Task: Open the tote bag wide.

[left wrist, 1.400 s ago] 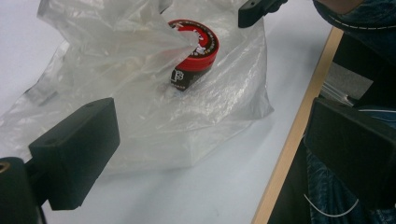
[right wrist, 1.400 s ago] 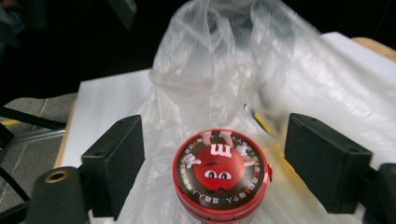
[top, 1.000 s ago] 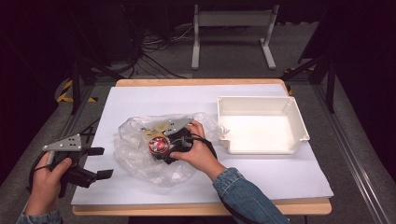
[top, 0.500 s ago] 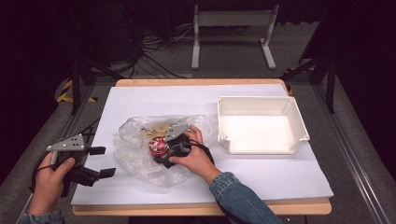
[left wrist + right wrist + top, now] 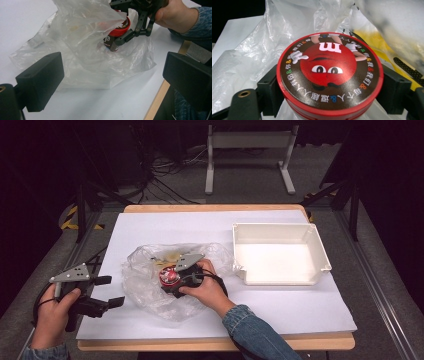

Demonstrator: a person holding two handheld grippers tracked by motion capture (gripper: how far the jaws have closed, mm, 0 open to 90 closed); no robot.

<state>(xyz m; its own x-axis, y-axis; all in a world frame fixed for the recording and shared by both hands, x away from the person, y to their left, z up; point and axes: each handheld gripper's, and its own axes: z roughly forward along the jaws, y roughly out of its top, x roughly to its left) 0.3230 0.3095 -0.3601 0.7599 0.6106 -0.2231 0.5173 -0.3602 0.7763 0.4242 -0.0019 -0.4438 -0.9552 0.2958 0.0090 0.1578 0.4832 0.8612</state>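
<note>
Right claw (image 5: 172,282) is clamped on the red-lidded candy tub (image 5: 329,75), 1 jaw pressed to each side, inside the crumpled clear plastic bag (image 5: 150,290) on the desk (image 5: 300,310). Left claw (image 5: 107,292), jaws spread apart, hovers just beside the bag.

the crumpled clear plastic bag (image 5: 165,285) takes the middle-left of the white sheet (image 5: 280,305), and the right gripper (image 5: 172,282) sits in its folds, jaws closed on a red-lidded tin (image 5: 329,75). the white tray (image 5: 277,252) blocks the right side. open sheet lies behind the bag and along the front right. the left gripper (image 5: 102,292), jaws apart, stands at the left edge, just beside the bag.
</note>
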